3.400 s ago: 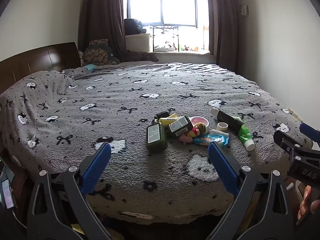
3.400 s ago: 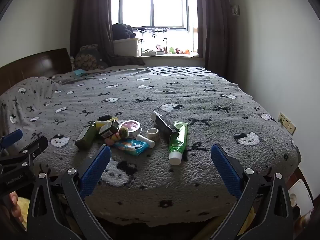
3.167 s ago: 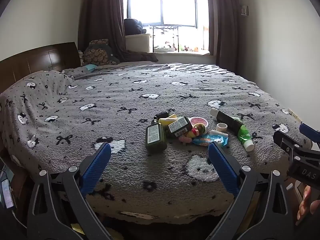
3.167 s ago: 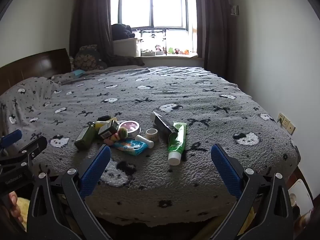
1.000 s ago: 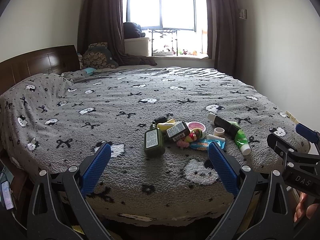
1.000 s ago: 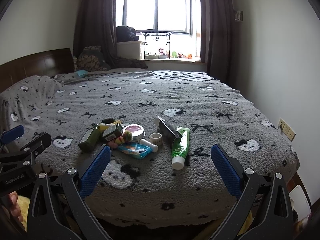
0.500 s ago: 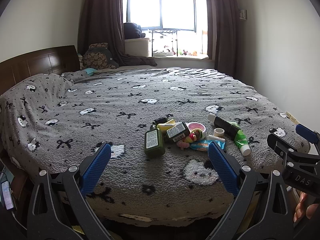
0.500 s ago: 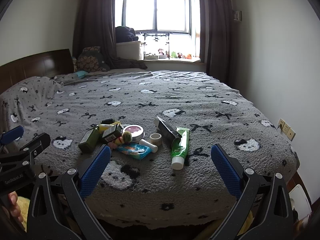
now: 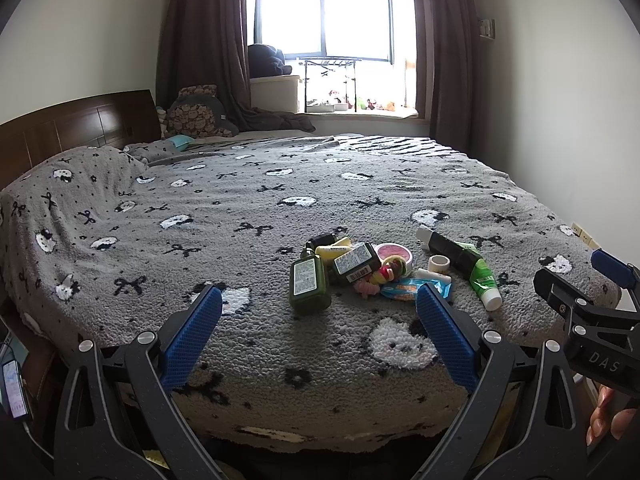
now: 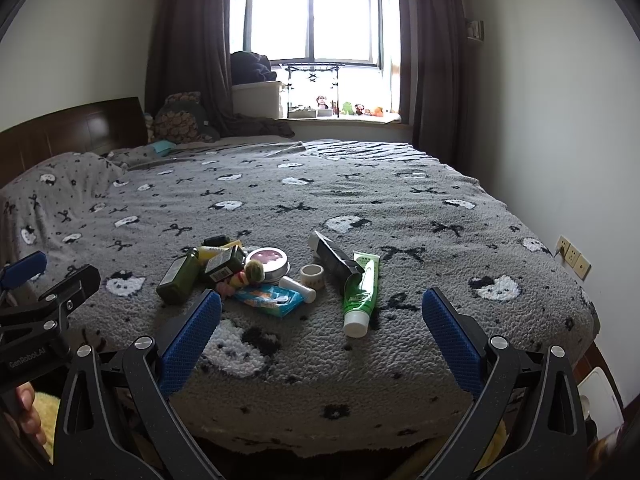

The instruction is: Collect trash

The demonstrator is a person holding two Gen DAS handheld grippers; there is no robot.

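Both tongs, L (image 9: 318,322) & R (image 10: 322,322), gape empty short of bed (image 10: 400,208), trash pile (image 10: 268,276) at 12 o'clock, prob. lining up first grab.

We count two green bottles lying side by side, one (image 9: 307,283) to the left and near, the other (image 9: 354,263) just right of it. We see two tubes on the right of the pile: one black (image 10: 333,255), one green (image 10: 359,295), touching where they cross. We find one round pink tin (image 10: 269,262), one roll of tape (image 10: 312,275), one blue packet (image 10: 269,298), one small white tube (image 10: 297,288) and one yellow item (image 9: 333,247) at the far left. We count two grippers, left (image 9: 319,339) and right (image 10: 321,343), both spread wide. All of it lies on one bed (image 9: 320,184).
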